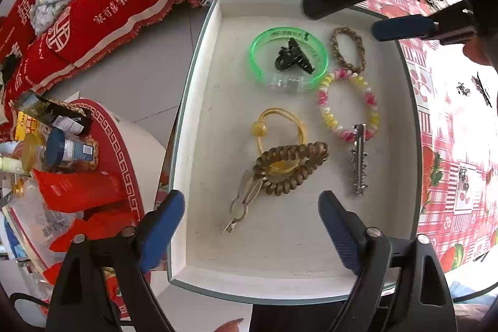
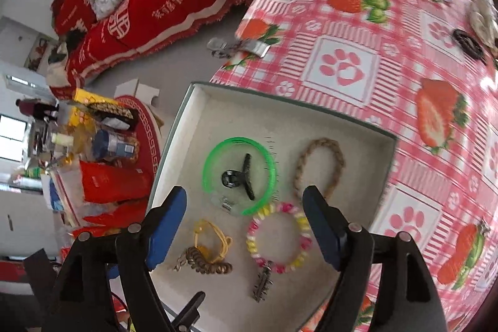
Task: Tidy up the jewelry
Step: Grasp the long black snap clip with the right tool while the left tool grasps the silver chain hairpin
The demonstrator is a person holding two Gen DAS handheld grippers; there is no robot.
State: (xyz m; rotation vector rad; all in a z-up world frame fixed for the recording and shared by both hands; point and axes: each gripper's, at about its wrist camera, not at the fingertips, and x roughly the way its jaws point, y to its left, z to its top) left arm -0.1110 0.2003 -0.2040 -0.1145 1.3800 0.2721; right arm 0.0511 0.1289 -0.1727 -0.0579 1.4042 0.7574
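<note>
A white box with a teal rim [image 1: 218, 114] lies on the strawberry tablecloth. In it are a green bangle [image 1: 256, 52] around a black claw clip [image 1: 292, 56], a braided brown hair tie [image 1: 348, 50], a pink and yellow bead bracelet [image 1: 348, 105], a silver barrette [image 1: 359, 159], a yellow elastic [image 1: 280, 114] and a brown spiral tie [image 1: 291, 167]. My left gripper [image 1: 250, 201] hangs open over the box's near end, holding nothing. My right gripper [image 2: 244, 195] is open and empty above the bangle [image 2: 207, 167] and bracelet [image 2: 258, 226]; the left wrist view shows it over the far rim.
Loose hair pieces lie on the tablecloth [image 2: 404, 21]: a black tie [image 2: 467, 44], a metal clip [image 2: 242, 47] at its edge and small clips [image 1: 463, 179] right of the box. Left of the table stands a round red stand crowded with bottles [image 1: 62, 151].
</note>
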